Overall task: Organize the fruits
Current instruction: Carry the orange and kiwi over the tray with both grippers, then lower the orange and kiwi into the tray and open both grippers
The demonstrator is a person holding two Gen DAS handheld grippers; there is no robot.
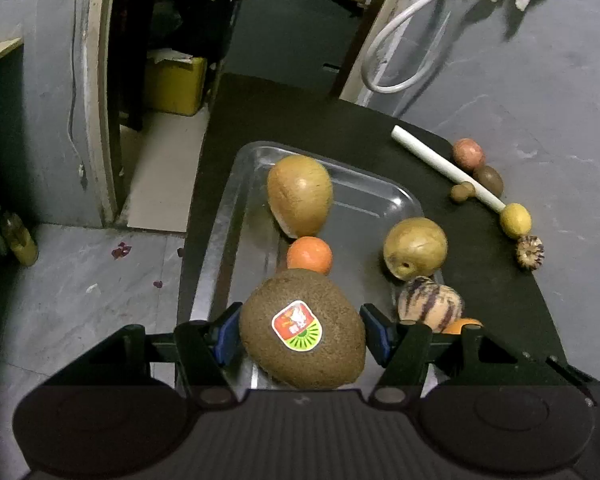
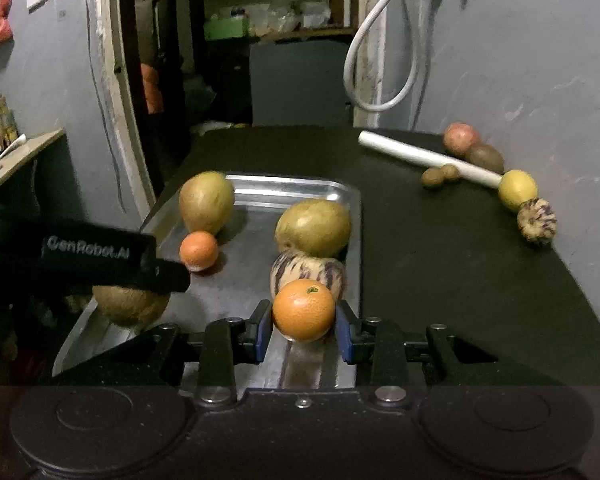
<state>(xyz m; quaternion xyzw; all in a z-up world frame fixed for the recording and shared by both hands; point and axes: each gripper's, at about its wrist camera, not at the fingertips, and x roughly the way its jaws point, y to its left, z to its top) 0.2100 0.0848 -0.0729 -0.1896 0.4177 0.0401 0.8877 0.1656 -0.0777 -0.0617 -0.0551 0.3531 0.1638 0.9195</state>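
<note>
Brown kiwi (image 1: 302,330) sitting clamped between blue pads (image 1: 225,330) of left gripper (image 1: 302,332), hovering over near end of metal tray (image 1: 220,216). Orange (image 2: 304,309) resting between right gripper (image 2: 303,330) fingers, pads touching both sides, above same tray's near end.

Bare strip of metal tray (image 2: 236,280) between the small orange (image 2: 199,251) and striped melon (image 2: 308,270), tray's right side crowded with fruit; open black table (image 2: 428,264) right of tray, white tube (image 2: 428,158) and loose fruits along far edge
</note>
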